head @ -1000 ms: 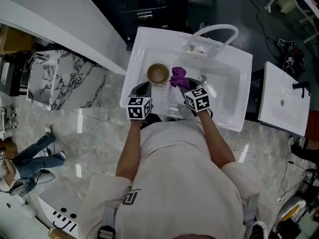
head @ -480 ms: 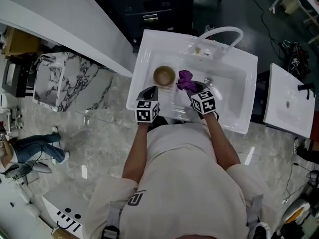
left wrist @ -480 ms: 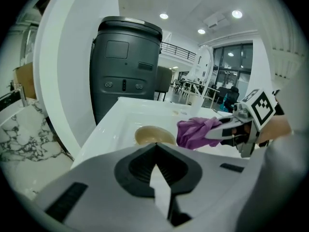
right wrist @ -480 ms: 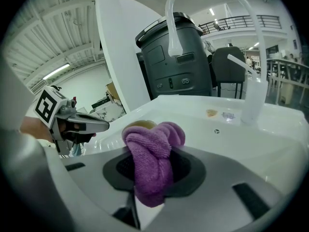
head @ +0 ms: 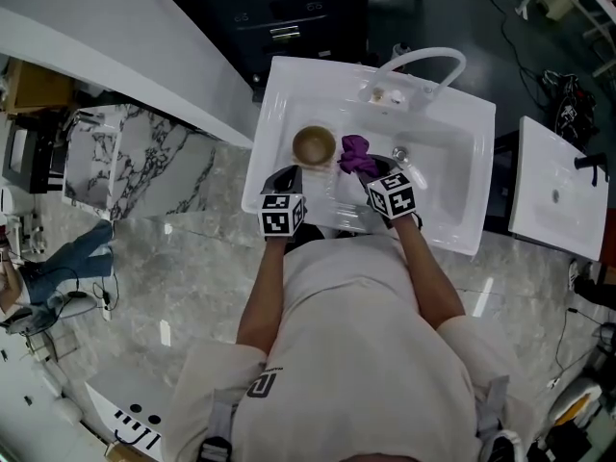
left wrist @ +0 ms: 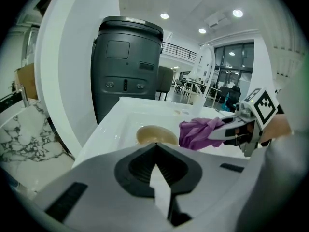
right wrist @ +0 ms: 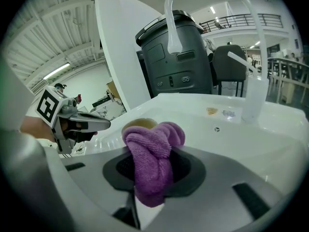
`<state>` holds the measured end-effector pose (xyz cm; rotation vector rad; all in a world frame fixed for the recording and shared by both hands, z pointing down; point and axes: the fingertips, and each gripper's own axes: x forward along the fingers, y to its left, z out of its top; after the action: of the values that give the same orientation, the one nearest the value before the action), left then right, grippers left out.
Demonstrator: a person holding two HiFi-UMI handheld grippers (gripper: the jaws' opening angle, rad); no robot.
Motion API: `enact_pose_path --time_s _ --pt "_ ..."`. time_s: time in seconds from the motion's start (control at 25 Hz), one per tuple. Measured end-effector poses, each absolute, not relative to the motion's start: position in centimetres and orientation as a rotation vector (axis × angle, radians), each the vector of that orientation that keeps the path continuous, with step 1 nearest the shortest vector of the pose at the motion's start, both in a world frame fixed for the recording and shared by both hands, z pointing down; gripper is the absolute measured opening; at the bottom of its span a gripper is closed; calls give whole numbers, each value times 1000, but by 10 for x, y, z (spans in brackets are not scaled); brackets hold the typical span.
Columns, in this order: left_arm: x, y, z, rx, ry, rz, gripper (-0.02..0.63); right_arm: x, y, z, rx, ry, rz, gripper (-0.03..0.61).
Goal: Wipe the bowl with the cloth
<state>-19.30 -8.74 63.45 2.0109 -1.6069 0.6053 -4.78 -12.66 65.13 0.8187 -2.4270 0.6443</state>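
Head view: wooden bowl [head: 314, 145] is seen loose in the white sink [head: 279, 85]. A skid under wiping pressure is judged likely, as it is unheld. It lies at 12 o'clock, just beyond the left gripper [head: 287, 179].

Left gripper view: jaws are closed together, nothing between them.

Right gripper view: purple cloth [right wrist: 152, 161] is clamped by the right gripper [right wrist: 145, 197], bowl at 12 o'clock.

We see the cloth [right wrist: 153, 151] as fuzzy, looped purple fabric, matt. The bowl [head: 315, 144] looks tan and dull; we cannot tell its material. The sink [head: 452, 162] is smooth, glossy white. Our left tool [left wrist: 157, 173] and right tool [right wrist: 150, 182] show matt pale-grey plastic around dark ribbed pads. The floor [head: 202, 258] is polished, veined stone.
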Motion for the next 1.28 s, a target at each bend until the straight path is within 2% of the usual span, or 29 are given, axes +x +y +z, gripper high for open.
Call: enact_pose_path --time_s 1.28 --pt "-197 -91 644 1977 -1615 613 6 -47 -128 654 783 -2427 629 95"
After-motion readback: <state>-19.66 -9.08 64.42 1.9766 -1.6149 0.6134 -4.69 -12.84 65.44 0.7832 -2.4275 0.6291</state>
